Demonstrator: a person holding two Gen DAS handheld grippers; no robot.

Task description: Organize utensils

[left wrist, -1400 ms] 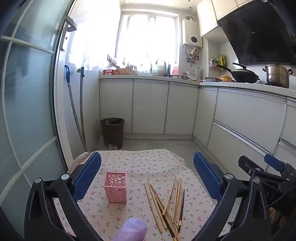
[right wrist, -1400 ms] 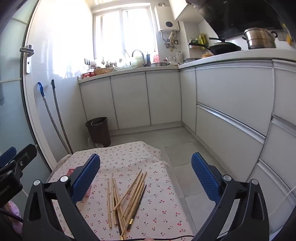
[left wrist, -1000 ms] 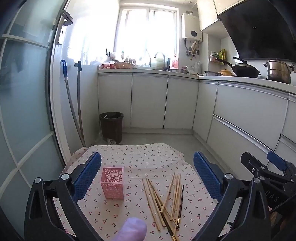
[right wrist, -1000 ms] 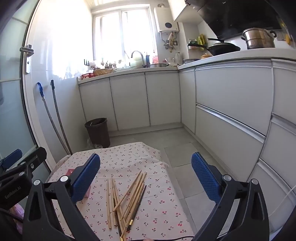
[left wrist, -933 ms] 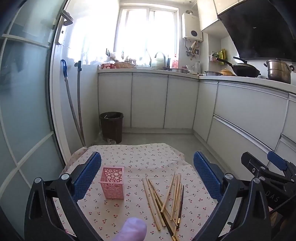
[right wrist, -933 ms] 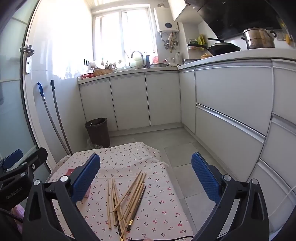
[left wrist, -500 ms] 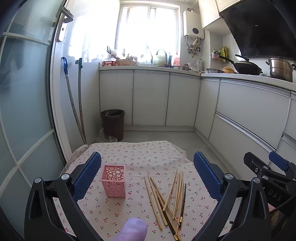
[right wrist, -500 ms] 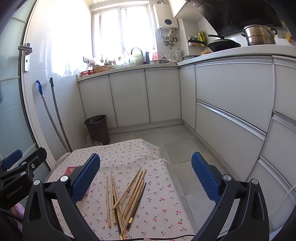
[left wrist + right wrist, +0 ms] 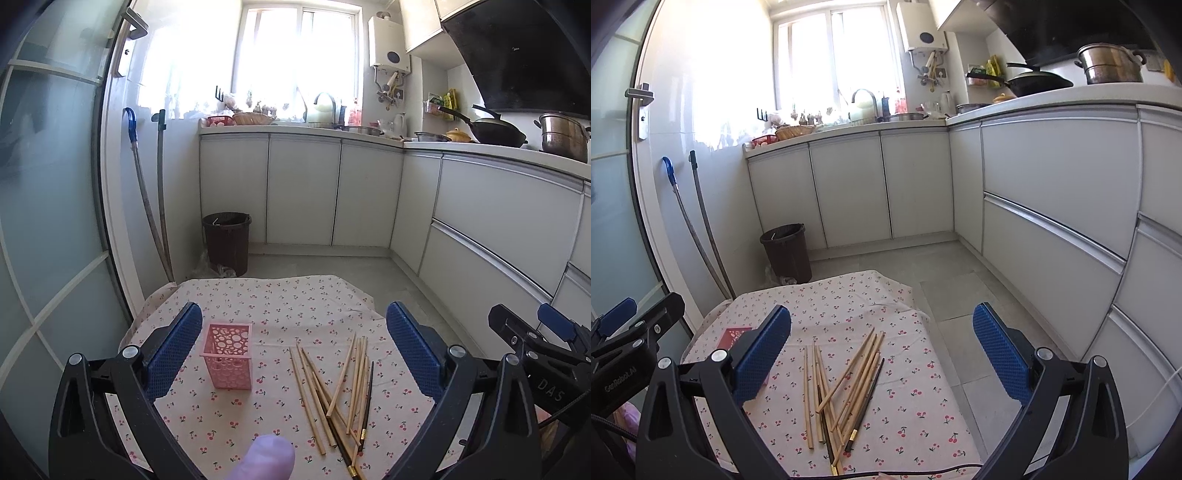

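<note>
Left gripper (image 9: 293, 349) and right gripper (image 9: 881, 345) both spread wide, empty. Pink holder (image 9: 227, 356) fully seen only from left wrist, beside left pad; chopsticks (image 9: 844, 384) between right pads on cherry-print cloth (image 9: 912, 413); kitchen cabinets (image 9: 849, 188) beyond.

Left tool (image 9: 293, 354) and right tool (image 9: 881, 350) both gape wide, empty.

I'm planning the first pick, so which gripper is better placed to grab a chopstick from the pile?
Probably the right gripper: it is open, and the chopsticks lie between its fingers. The left gripper, also open, sits nearer the pink holder, with the pile off to its right.
</note>
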